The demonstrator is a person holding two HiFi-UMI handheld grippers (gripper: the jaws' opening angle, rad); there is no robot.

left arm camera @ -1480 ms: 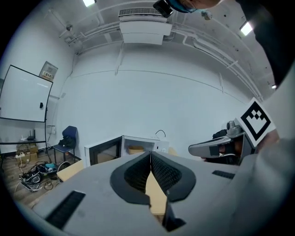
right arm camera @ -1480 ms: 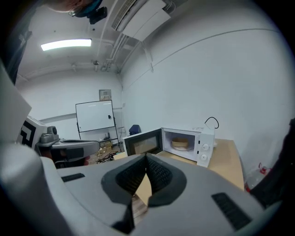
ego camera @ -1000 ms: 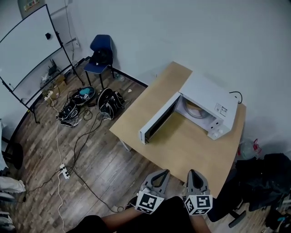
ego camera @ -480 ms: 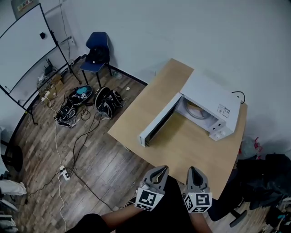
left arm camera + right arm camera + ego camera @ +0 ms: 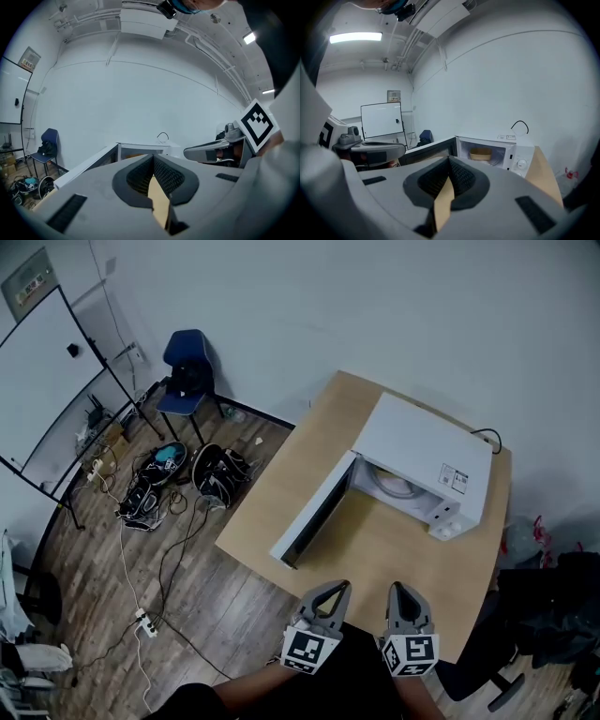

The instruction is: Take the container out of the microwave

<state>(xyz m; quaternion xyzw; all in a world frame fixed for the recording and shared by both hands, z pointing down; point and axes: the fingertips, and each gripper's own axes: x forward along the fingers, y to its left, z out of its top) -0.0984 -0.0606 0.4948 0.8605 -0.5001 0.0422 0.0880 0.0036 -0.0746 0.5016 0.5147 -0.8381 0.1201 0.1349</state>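
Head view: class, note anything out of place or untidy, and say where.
Black bags and loose cables lie strewn on the wooden floor left of the light wooden table. The door of the white microwave stands wide open.

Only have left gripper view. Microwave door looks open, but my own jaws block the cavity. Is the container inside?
Observer: Yes. Right gripper view shows a tan container sitting inside the open microwave.
Operator: Where's the door relative to us?
Observer: In head view the door is swung out over the table, to the left of the opening.
Operator: Right gripper state?
Observer: The right gripper is shut, with nothing between its jaws.
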